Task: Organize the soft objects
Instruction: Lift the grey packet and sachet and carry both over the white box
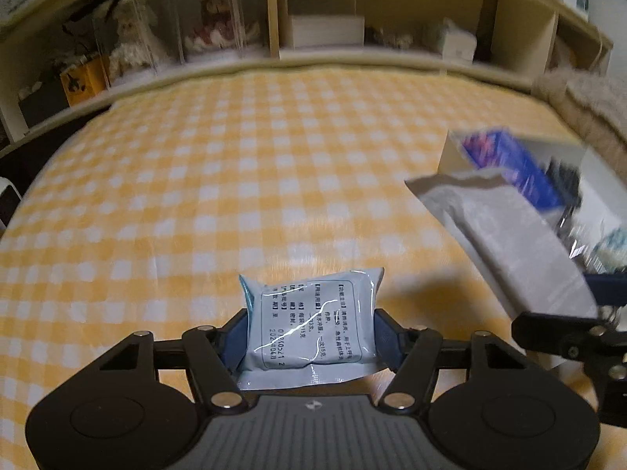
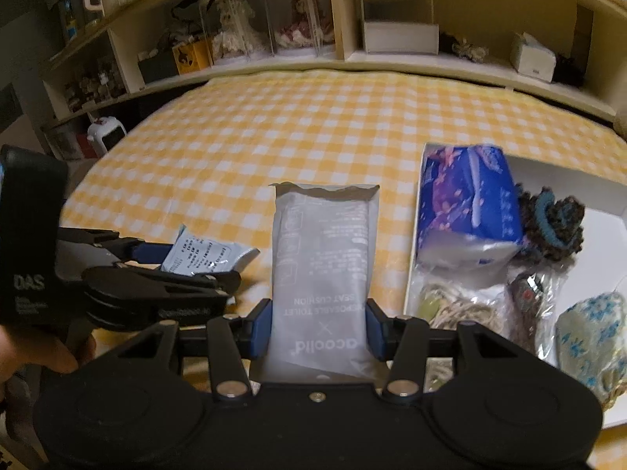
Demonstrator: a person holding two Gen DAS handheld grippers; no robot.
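Plastic packs clamped, sachet (image 1: 311, 323) in my left gripper (image 1: 311, 337), toilet-cushion pack (image 2: 323, 274) in my right gripper (image 2: 319, 323); I'd lower each gently inside the white box (image 2: 415, 258).

Dim, warm yellowish indoor light in both my views. Strong fisheye bending: shelf (image 1: 313, 58) lines bow, corners go black. Motion blur smears the white box (image 1: 521, 164) at right in my left view. Glare streak on the pale blue packet (image 1: 311, 325); soft shadow beside it on the checked cloth (image 1: 235, 176).

yellow checked cloth (image 1: 254, 164), wooden shelves (image 2: 392, 8)
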